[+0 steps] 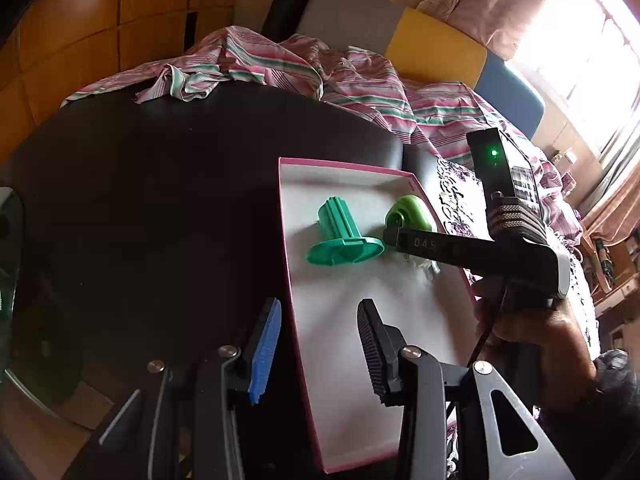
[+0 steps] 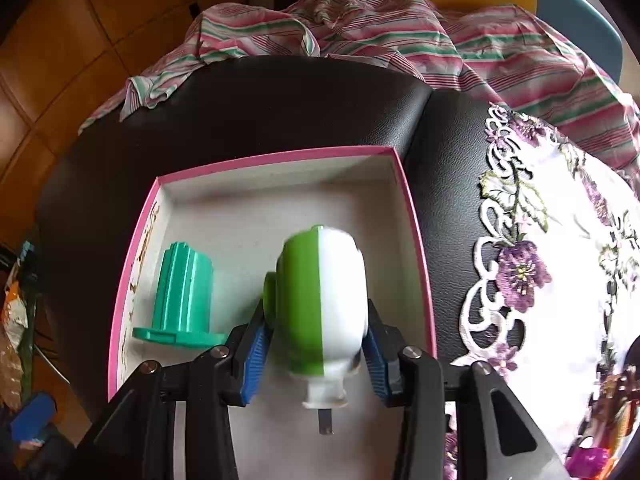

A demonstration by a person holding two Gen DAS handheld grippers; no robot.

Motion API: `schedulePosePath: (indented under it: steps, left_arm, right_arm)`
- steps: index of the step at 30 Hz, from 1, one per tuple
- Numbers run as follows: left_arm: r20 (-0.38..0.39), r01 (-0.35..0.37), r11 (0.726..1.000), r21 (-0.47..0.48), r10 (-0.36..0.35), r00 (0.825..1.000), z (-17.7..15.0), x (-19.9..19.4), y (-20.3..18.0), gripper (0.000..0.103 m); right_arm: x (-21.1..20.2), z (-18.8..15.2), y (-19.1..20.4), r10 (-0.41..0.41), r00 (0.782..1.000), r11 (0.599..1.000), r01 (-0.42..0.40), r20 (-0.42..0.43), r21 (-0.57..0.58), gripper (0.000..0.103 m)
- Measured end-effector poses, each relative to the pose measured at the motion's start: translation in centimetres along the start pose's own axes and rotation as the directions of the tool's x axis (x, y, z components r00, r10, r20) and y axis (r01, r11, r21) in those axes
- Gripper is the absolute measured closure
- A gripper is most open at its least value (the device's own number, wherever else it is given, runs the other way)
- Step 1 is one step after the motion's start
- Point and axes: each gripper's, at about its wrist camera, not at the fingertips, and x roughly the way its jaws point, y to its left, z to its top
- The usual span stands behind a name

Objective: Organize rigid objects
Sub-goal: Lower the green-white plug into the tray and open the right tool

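A pink-rimmed white box (image 1: 344, 168) (image 2: 276, 156) lies on a black leather seat. A teal flanged spool (image 1: 342, 232) (image 2: 184, 296) lies inside it at the left. My right gripper (image 2: 316, 340) is shut on a green and white rounded plastic piece (image 2: 324, 300) and holds it inside the box; in the left wrist view the green piece (image 1: 408, 216) shows at that gripper's tip, near the box's far right corner. My left gripper (image 1: 320, 344) is open and empty, its fingers either side of the box's near left wall.
A striped pink and green cloth (image 1: 280, 64) (image 2: 400, 28) lies bunched behind the seat (image 1: 160, 200). A white cloth with purple flowers (image 2: 560, 260) covers the seat to the right of the box. Wooden floor (image 1: 80, 20) lies to the left.
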Motion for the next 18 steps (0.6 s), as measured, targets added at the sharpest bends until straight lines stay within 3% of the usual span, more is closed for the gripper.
schedulePosePath:
  steps: [8,12,18]
  left_arm:
    - [-0.002,-0.011,1.0,-0.013,0.011,1.0,0.3,0.0,-0.1,0.061]
    - [0.027,-0.032,0.999,0.003,0.032,0.999,0.2,-0.7,-0.3,0.054]
    - [0.045,-0.045,0.999,0.006,0.044,0.998,-0.3,-1.6,-0.3,0.054]
  right_arm:
    - [-2.5,-0.8,-1.3,0.064,0.997,0.997,-0.066,0.031,0.051,0.055]
    - [-4.3,-1.2,-1.1,0.058,0.995,0.998,-0.061,0.076,0.032,0.05]
    - [-6.1,-3.0,-1.3,0.034,0.993,0.998,-0.04,0.114,0.047,0.05]
